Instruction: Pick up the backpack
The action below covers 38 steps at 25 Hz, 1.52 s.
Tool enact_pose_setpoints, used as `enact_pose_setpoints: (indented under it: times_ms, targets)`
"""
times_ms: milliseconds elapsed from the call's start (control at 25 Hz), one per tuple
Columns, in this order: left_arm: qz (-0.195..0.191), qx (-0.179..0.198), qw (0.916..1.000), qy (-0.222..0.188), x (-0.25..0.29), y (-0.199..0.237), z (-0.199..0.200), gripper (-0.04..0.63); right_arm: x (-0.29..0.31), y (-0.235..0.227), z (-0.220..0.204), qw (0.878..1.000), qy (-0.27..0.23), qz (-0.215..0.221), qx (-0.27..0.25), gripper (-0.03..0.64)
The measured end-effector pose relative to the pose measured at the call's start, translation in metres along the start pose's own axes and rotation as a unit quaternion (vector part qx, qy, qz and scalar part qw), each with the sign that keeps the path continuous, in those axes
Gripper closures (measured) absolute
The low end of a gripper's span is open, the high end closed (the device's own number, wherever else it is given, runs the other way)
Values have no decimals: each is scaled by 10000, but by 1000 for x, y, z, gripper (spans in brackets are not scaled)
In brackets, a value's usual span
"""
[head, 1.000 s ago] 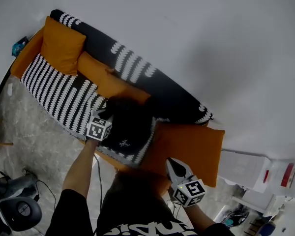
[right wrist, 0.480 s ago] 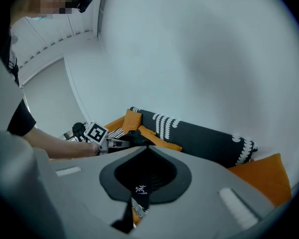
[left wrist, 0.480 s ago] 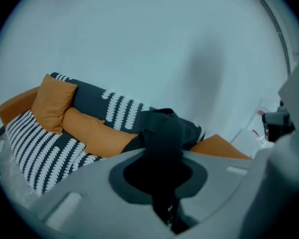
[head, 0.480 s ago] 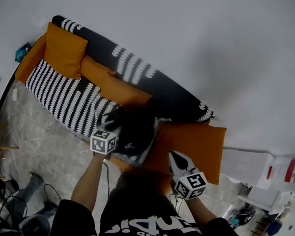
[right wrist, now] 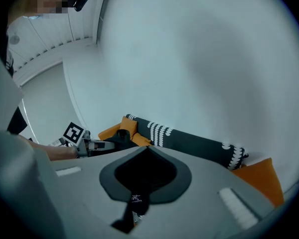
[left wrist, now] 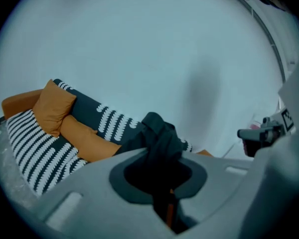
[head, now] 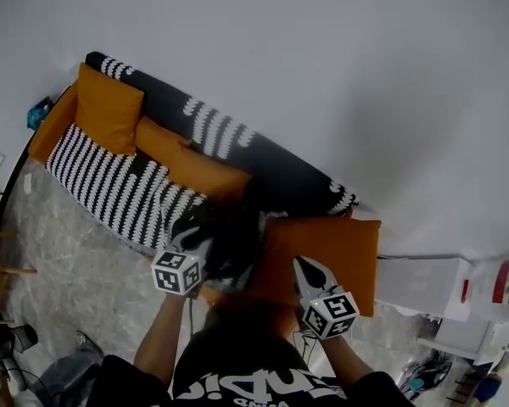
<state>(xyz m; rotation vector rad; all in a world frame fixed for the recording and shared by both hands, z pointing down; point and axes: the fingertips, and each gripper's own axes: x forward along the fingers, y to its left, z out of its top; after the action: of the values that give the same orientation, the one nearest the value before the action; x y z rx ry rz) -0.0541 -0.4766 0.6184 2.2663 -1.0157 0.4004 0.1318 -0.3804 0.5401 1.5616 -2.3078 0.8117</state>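
Note:
The black backpack (head: 235,237) hangs in front of the sofa (head: 110,176), lifted off the striped seat. My left gripper (head: 198,230) is shut on its top; in the left gripper view a fold of black fabric (left wrist: 159,136) stands up between the jaws of that gripper (left wrist: 157,158). My right gripper (head: 302,266) is just right of the bag, over the orange cushion (head: 327,253), jaws together with nothing in them. In the right gripper view the closed tips of the right gripper (right wrist: 147,149) point at the sofa, the bag (right wrist: 120,136) hanging from the left gripper (right wrist: 97,144).
The sofa is black and white striped, with orange cushions (head: 109,108) at its far end, and it stands against a plain white wall (head: 339,75). A white cabinet (head: 424,285) is at the right. Marbled floor (head: 59,261) with cables and gear lies at the left.
My left gripper has come up and back toward me with the backpack, which has left the sofa seat. The right gripper has shifted slightly upward beside the bag.

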Motion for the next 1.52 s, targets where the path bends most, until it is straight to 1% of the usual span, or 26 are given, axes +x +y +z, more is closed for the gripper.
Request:
enact_pose_setpoints:
  times_ms: [160, 280, 360, 520, 720, 800, 960, 1120, 1280, 1520]
  targets:
    - [129, -116, 9995, -258, -27, -18, 15, 549, -11, -9, 7, 9999, -153, -2, 6, 618]
    - [264, -7, 9987, -436, -53, -32, 34, 549, -19, -9, 13, 9996, -259, 75, -71, 618]
    - [355, 45, 9978, -561, -76, -44, 44, 549, -23, -6, 18, 9991, -358, 154, -137, 618]
    - [526, -14, 9947, -879, -129, -64, 52, 549, -31, 6, 29, 9972, -561, 387, -291, 618]
    - [760, -35, 9902, -1169, -164, -81, 61, 549, -40, 19, 39, 9943, -746, 654, -383, 618]
    - [824, -79, 9892, -1207, -171, -85, 56, 549, -40, 25, 37, 9933, -746, 792, -396, 618]
    - [970, -361, 9867, -1251, -185, -92, 38, 550, -38, 39, 25, 9908, -622, 1123, -423, 618]
    - [1131, -524, 9829, -1358, -206, -99, 20, 551, -35, 53, 10, 9884, -502, 1370, -428, 618]
    - [1231, -619, 9801, -1429, -232, -106, 1, 551, -43, 69, 0, 9871, -495, 1464, -411, 618]
    - [1147, -638, 9796, -1525, -270, -129, -38, 551, -78, 94, -26, 9867, -580, 1433, -507, 618]
